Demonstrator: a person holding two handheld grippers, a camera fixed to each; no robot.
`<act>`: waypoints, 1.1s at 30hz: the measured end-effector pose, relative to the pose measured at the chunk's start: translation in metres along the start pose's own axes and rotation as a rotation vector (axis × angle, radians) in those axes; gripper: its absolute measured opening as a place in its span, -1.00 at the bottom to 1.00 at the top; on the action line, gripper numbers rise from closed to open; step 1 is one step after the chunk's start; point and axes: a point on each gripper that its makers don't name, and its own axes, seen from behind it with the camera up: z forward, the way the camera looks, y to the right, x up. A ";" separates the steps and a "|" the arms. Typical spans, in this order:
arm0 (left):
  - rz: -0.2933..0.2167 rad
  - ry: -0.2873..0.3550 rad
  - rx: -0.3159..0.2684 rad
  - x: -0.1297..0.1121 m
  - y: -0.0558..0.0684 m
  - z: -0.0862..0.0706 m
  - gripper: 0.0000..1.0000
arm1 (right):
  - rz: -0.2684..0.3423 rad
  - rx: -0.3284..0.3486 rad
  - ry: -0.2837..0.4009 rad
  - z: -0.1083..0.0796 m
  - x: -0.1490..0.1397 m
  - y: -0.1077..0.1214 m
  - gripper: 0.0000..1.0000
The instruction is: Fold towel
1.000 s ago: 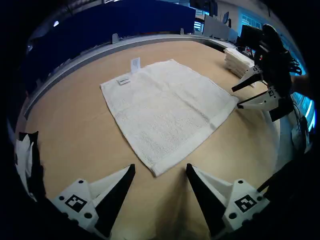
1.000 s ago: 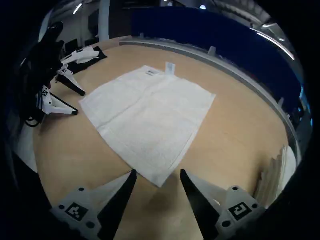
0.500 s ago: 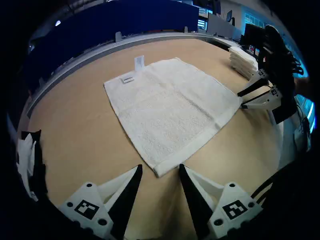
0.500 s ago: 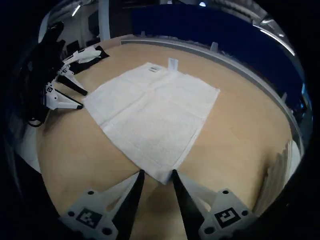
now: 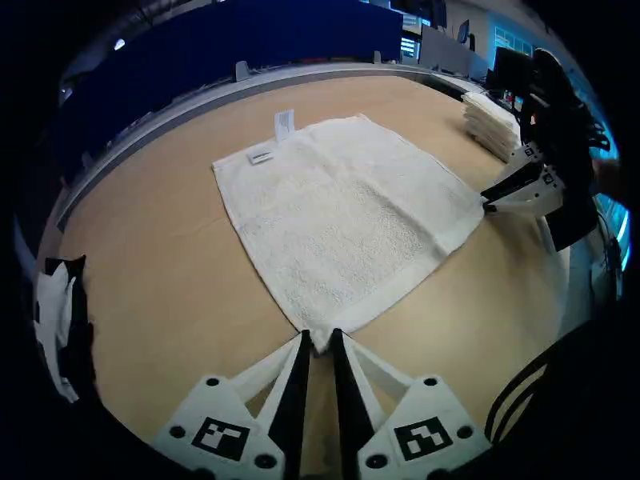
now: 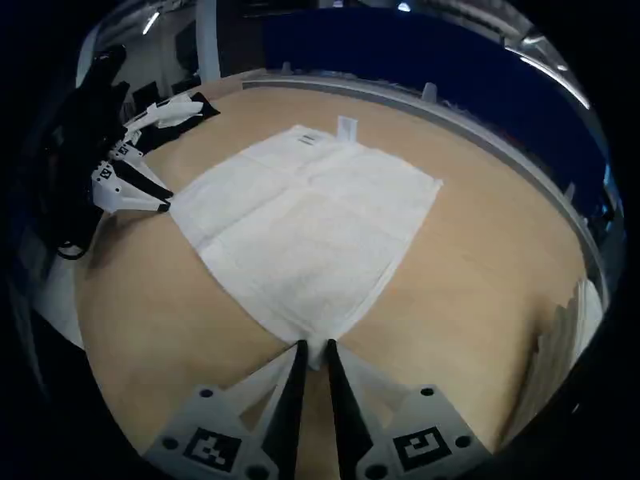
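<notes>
Wood counter, towel lying flat on it, single layer, unfolded. Left claw is pinched on one near corner, right claw on the neighbouring corner. Grasp looks set. No fold made yet: lift, carry-over and lay-down all remain.

On table: towel flat, folded stack at right.
</notes>
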 end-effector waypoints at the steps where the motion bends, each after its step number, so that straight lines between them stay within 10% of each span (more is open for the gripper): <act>1: 0.005 0.001 0.004 0.000 0.000 0.000 -0.71 | 0.002 -0.005 0.000 0.000 0.000 0.001 -0.65; 8: 0.023 0.013 0.021 0.003 0.003 -0.002 -0.79 | 0.007 -0.026 0.024 -0.007 0.008 0.004 -0.67; 33: -0.160 0.101 0.021 0.048 0.007 -0.083 -0.79 | -0.017 -0.058 0.101 -0.082 0.059 -0.001 -0.67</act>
